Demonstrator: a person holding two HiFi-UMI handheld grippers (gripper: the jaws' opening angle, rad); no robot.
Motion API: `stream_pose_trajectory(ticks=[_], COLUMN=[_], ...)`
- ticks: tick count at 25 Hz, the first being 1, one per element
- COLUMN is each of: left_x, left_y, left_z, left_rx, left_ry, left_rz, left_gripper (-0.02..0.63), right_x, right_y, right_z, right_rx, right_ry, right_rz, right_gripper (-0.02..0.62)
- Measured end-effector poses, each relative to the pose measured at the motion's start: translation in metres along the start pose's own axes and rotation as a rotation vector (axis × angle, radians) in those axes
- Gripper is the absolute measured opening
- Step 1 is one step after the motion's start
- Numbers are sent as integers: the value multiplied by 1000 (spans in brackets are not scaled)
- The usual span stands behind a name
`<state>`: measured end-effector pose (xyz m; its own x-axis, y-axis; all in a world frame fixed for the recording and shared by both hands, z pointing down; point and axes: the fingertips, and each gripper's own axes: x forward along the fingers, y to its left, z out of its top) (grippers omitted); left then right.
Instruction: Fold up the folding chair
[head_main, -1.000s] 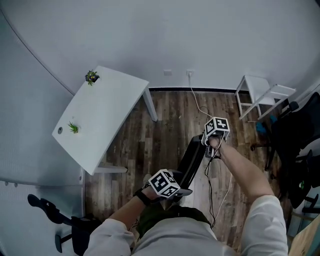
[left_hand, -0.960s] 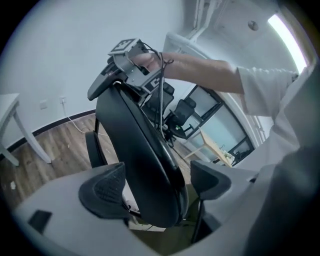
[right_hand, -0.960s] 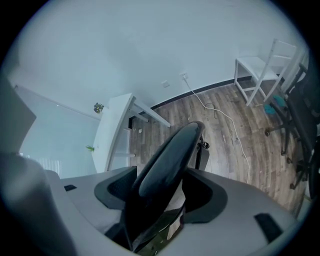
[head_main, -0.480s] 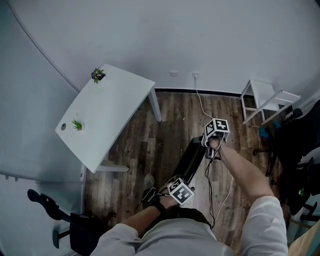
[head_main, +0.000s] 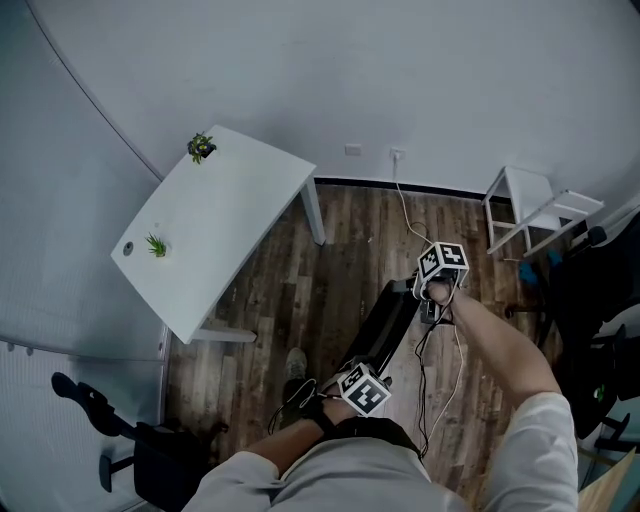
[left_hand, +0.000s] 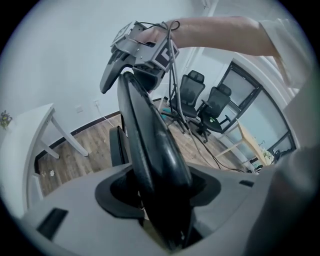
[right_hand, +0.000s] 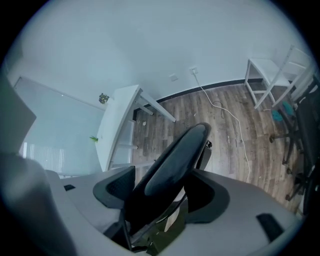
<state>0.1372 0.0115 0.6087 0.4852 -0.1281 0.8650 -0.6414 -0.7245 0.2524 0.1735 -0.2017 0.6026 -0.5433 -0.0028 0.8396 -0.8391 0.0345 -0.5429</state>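
Folding chair (head_main: 388, 318) stands on the wood floor (head_main: 330, 250) near the white table (head_main: 220, 225), off its leg end. Head view gets it edge-on as a thin black slab: frame and legs are hard to make out, so I can't tell if it's fully flat. Its lower end is hidden behind the left cube and my torso. Left gripper (left_hand: 157, 190): jaws pinching the chair's dark panel edge, contact buried in the jaw pocket. Right gripper (right_hand: 162, 197): jaws clamped on the chair's other end, the end level with the table. In the head view both jaw pairs sit under their marker cubes, unseen. Office chairs (head_main: 600, 300), well apart from the table, are cut off at the frame edge.
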Motion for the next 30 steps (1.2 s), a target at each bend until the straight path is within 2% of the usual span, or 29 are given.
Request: stream_pose_trajectory(ticks=[4,10,12,14,16,17,18,20,21,22,23,27,30], left_x=[0,3,0,-1,-1,-2,-2,0,1,1,0,-3,-3], left_y=[-3,-5,-4,-2,0,1,2,2,3,4,4,3,6], left_z=[2,0,3,2,-2,-3,-3,-4,-4,-3,-2,-1,-1], left_rx=[9,7,14,16,13,12,12,9,8,7,7,7,0], left_ry=[-3,-3,-8,-6,-2,-4,-7,-7,-6,-8,-12,-21,-26], left_rz=[2,-11,-12,-13,-15,-14,-14,-17,-19,-19,-20,-26,-31], left_gripper=[233,241,242,242,242,242,242,242,245,245,245,247,249], right_x=[-21,-44,-53,-62,-70,-72,-72,-70,-69,-68,-68,-66,-51], right_y=[-1,-1,-2,-1,4,9,16,27,31,35,37,22,7], right_z=[3,0,2,7,10,11,10,6,2,-1,-5,-19,-21], right_rx=[-44,-140,-189,-288,-456,-597,-796,-1281,-1486,-1625,-1702,-1839,-1965], right_ry=[32,93,116,140,164,174,181,200,218,246,291,518,607], right_rz=[7,9,-1,-22,-35,-37,-46,-94,-111,-119,-121,-150,-209], right_gripper=[289,293,293,291,291,293,310,316,318,313,311,326,328])
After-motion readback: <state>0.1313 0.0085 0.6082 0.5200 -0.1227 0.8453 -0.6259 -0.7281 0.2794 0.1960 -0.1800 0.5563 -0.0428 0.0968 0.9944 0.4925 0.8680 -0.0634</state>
